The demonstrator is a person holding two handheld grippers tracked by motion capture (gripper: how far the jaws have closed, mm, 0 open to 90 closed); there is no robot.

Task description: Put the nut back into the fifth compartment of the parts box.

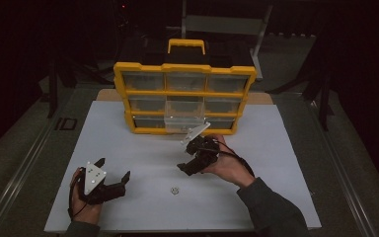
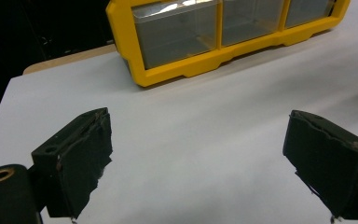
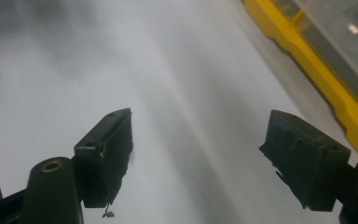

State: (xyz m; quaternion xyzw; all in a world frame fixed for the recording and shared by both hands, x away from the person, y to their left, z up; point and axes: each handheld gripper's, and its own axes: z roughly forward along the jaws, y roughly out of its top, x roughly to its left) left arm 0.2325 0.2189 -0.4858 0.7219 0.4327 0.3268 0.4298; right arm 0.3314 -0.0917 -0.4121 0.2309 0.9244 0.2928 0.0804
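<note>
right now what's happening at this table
A person sits at a white table with a two-jaw gripper in each hand. A yellow drawer organizer stands at the far side, and one clear drawer in its bottom row sticks out a little. The right gripper hovers in front of it, jaws open and empty, tilted down toward a small metal part lying on the table. The left gripper rests off to the side, also open and holding nothing.

Ahead of you a white rectangular board (image 1: pixel 128 148) covers the tabletop. At its far edge stands a yellow plastic organiser (image 1: pixel 185 91) with clear drawers in three rows and a yellow carry handle (image 1: pixel 186 45) on top.
</note>
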